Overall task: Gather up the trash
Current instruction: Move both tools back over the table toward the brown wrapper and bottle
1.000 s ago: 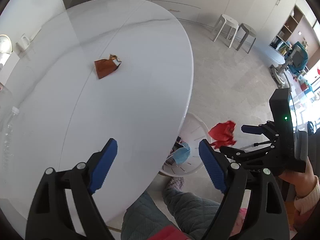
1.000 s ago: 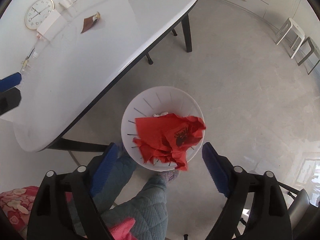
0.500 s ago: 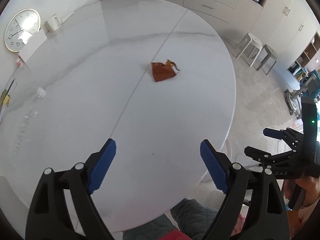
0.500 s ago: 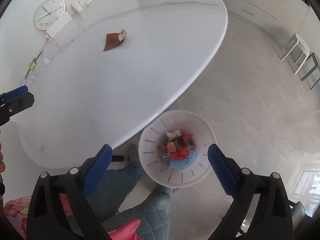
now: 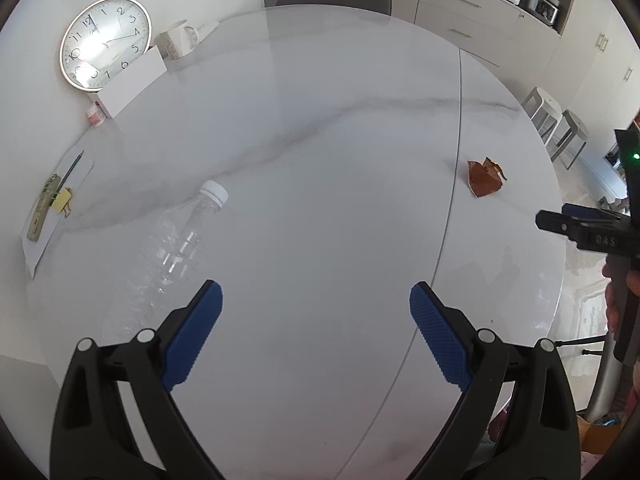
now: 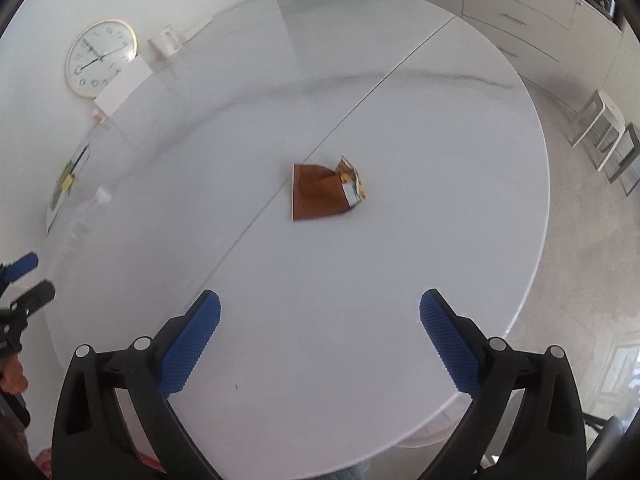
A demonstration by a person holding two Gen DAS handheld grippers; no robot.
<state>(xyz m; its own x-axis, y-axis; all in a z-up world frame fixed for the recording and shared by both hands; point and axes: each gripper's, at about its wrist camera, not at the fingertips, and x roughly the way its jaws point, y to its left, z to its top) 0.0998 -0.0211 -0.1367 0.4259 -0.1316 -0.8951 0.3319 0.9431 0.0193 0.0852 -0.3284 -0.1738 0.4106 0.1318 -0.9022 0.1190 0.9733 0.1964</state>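
brown wrapper (image 6: 320, 194) mid-bench (image 6: 440, 240), ahead of right gripper (image 6: 319, 320); light, crinkly, pinch raised folded edge. both grippers empty, spread wide, jaws just opening. clear bottle (image 5: 176, 252) near left gripper (image 5: 316, 316): light, slippery.

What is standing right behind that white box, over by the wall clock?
Behind the white box leans the round wall clock, its lower edge hidden by the box. A white mug stands beside them. Anything lower behind the box is covered from view.
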